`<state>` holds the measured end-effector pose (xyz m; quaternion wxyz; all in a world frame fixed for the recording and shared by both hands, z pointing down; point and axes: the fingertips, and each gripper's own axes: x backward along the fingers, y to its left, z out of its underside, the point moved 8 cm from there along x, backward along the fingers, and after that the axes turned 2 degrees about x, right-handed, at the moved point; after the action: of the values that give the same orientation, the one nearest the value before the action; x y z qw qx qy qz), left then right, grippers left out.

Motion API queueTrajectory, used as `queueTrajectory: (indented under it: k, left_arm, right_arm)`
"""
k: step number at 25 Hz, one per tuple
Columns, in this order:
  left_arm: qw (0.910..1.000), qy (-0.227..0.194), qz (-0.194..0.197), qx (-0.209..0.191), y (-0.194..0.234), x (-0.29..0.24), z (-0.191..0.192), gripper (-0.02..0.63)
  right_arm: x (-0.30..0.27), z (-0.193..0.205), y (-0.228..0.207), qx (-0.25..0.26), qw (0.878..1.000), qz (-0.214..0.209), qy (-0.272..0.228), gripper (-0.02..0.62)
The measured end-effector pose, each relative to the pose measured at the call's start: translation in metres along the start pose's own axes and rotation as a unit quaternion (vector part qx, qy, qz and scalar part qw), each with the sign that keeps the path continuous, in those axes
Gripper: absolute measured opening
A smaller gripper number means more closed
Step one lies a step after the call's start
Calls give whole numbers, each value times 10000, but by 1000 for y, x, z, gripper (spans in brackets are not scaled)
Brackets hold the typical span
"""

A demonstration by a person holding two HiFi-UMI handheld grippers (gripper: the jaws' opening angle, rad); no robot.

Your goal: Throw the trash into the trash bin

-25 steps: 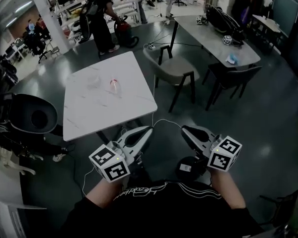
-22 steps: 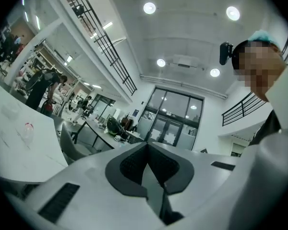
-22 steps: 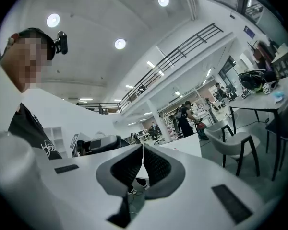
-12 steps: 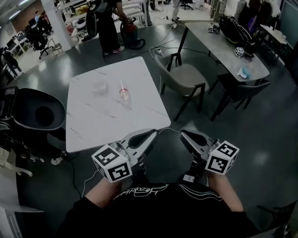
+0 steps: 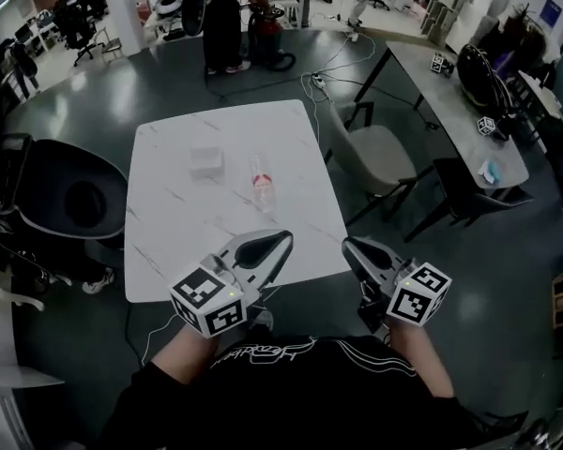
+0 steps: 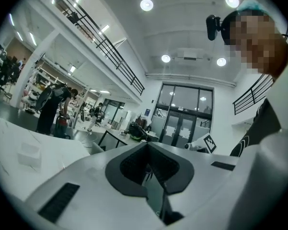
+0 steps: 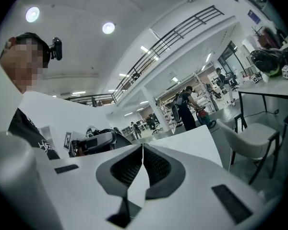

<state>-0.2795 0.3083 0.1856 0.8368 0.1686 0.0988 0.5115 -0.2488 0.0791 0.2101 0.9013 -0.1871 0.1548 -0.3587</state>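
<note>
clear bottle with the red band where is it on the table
In the head view the clear bottle sits near the middle of the white table, just right of a small white box.

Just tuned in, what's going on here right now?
A person holds the left tool and the right tool, both shut and empty, by the near edge of a white table. On it lie a clear container and a white wad, neither touched yet. A dark round tub, possibly the bin, stands left of the table.

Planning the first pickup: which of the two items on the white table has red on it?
The clear plastic bottle, lying right of the plain white paper wad.
</note>
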Motion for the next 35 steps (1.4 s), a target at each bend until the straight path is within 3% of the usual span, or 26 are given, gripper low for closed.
queueTrajectory:
  k: [12, 21, 27, 29, 35]
  left_arm:
    - [9948, 398, -740, -568, 126, 25, -29, 6]
    - [9733, 1252, -1340, -1379, 209, 24, -19, 6]
    - [9542, 1656, -2156, -1246, 290, 17, 1, 18]
    - [9459, 1942, -2223, -1349, 313, 11, 10, 84]
    - [9053, 3043, -2290, -1879, 364, -7, 51, 149]
  right_arm:
    - [-135, -4, -25, -219, 9989, -228, 359, 34]
    - [-170, 8, -59, -520, 9967, -55, 623, 33]
    - [-176, 22, -90, -1057, 9920, 156, 677, 34]
    - [-175, 27, -99, -1314, 9887, 204, 696, 33]
    - [-164, 34, -119, -1427, 9842, 548, 890, 34]
